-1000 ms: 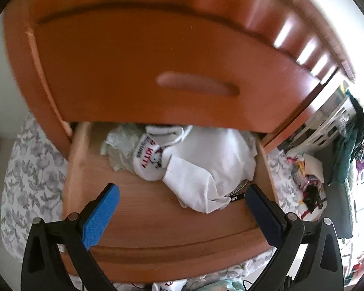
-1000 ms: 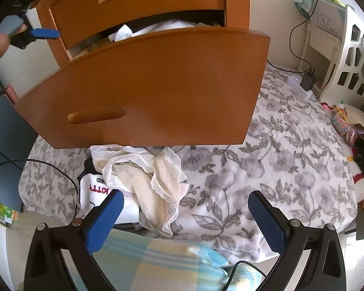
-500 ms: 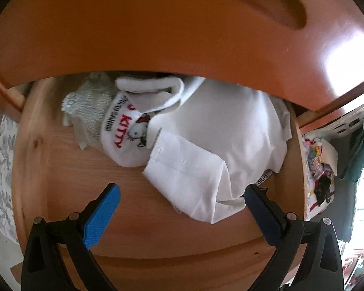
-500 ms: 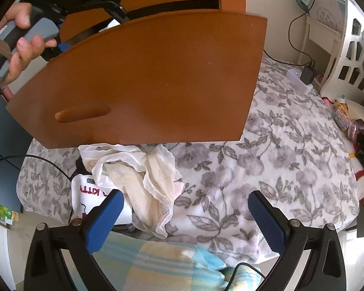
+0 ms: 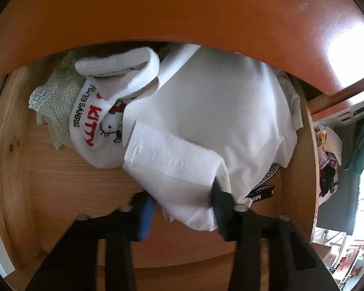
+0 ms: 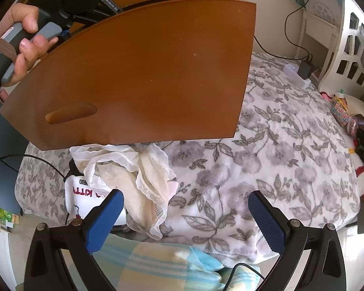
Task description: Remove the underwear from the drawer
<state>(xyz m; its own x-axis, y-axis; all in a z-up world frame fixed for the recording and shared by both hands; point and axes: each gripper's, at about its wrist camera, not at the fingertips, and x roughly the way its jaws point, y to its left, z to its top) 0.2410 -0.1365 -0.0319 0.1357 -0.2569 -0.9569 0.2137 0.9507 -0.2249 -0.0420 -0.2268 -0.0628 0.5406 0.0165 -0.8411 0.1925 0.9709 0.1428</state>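
The left gripper (image 5: 182, 205) is seen inside the open drawer (image 5: 60, 181), its jaws closing on the near fold of a white cotton garment (image 5: 206, 121), which lies between them. The cloth is judged light, soft and limp; a bunched fold offers the best hold, since 1 thin layer could slip. The right gripper (image 6: 185, 220) is held spread and empty above the floral bedspread (image 6: 279, 157).

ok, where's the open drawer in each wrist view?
Left wrist: open drawer fills the frame, seen from above, clothes inside.
Right wrist: upper left, its curved front panel facing the camera.
Shared landmark: a Hello Kitty sock lies in the drawer; its twin on the bed.
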